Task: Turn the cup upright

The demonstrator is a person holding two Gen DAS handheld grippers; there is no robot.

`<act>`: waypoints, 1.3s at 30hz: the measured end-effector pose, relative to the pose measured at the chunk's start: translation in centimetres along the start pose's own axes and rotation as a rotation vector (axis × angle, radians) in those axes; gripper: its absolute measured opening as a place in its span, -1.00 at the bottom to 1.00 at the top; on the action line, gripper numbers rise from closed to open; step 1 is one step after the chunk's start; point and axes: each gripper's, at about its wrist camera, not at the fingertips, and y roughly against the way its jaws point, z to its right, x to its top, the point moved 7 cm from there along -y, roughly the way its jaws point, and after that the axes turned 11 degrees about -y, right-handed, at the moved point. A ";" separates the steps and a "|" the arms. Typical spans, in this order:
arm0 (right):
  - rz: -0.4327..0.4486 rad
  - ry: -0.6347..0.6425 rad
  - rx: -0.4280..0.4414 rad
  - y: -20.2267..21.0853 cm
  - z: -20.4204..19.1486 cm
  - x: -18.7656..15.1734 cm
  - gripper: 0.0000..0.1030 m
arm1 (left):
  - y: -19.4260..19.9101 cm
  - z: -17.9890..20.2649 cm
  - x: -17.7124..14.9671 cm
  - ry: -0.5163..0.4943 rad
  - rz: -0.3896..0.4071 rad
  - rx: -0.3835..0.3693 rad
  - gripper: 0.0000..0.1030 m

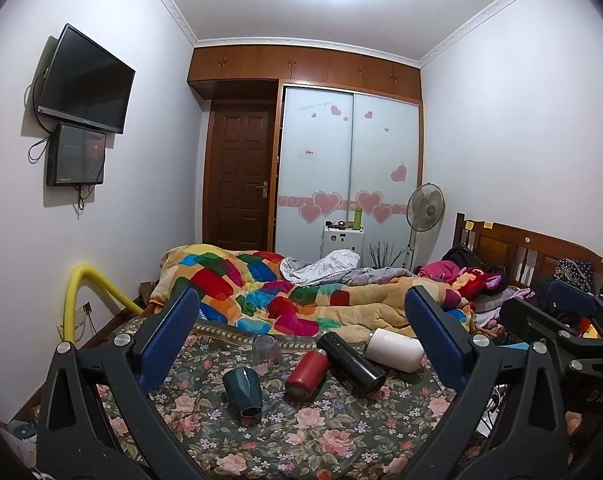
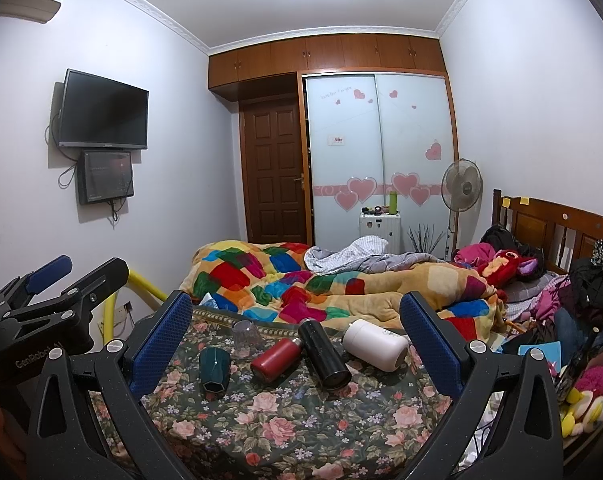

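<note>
Several cups and flasks lie on the floral bedspread [image 1: 321,432]. A dark green faceted cup [image 1: 243,390] lies on its side, also in the right wrist view [image 2: 214,372]. A clear glass [image 1: 266,350] stands upside down behind it, also in the right wrist view [image 2: 245,334]. A red flask [image 1: 306,372], a black flask [image 1: 350,362] and a white flask [image 1: 395,350] lie on their sides. My left gripper [image 1: 301,344] is open and empty, held back from them. My right gripper [image 2: 297,340] is open and empty too.
A bunched patchwork blanket [image 1: 293,292] lies behind the cups. Clothes and plush toys [image 2: 581,308] pile up at the right by the wooden headboard [image 1: 521,248]. A yellow rail [image 1: 85,292] stands at the bed's left edge. The other gripper shows at the right of the left wrist view [image 1: 561,320].
</note>
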 end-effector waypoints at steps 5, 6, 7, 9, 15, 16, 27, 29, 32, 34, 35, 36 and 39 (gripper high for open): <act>0.000 -0.002 0.001 0.1 0.0 0.0 1.00 | 0.2 0.0 -0.2 -0.001 -0.001 -0.001 1.00; 0.000 -0.002 0.001 0.1 0.0 0.1 1.00 | 0.2 0.0 -0.2 -0.001 -0.001 -0.001 1.00; -0.002 -0.001 0.002 0.1 0.0 0.0 1.00 | 0.2 0.0 -0.2 -0.002 0.000 -0.001 1.00; -0.002 -0.001 0.003 0.1 0.0 0.1 1.00 | 0.2 0.1 -0.2 -0.002 0.000 0.002 1.00; -0.001 0.000 0.002 0.1 0.0 0.0 1.00 | 0.2 0.0 -0.3 0.001 0.001 0.011 1.00; 0.000 0.000 0.001 0.1 0.0 0.0 1.00 | 0.1 -0.1 -0.3 0.002 -0.001 0.012 1.00; -0.021 0.001 -0.010 -1.2 0.3 -0.2 1.00 | -1.2 -0.9 -1.1 0.016 -0.021 0.015 1.00; -0.028 0.002 -0.016 -1.7 0.5 -0.4 1.00 | -1.7 -1.0 -1.4 0.019 -0.029 0.016 1.00; -0.046 0.001 -0.024 -2.7 0.7 -0.8 1.00 | -2.8 -1.4 -2.2 0.019 -0.049 0.013 1.00; -0.061 0.000 -0.031 -3.5 1.1 -1.3 1.00 | -4.1 -1.9 -3.2 0.019 -0.080 0.016 1.00; -0.068 -0.001 -0.036 -3.8 1.1 -1.4 1.00 | -5.0 -2.2 -3.9 0.021 -0.105 0.018 1.00; -0.083 -0.003 -0.045 -4.6 1.5 -1.8 1.00 | -5.9 -2.4 -4.6 0.025 -0.130 0.020 1.00; -0.125 -0.007 -0.064 -6.3 2.3 -2.9 1.00 | -9.2 -3.6 -7.7 0.051 -0.237 0.025 1.00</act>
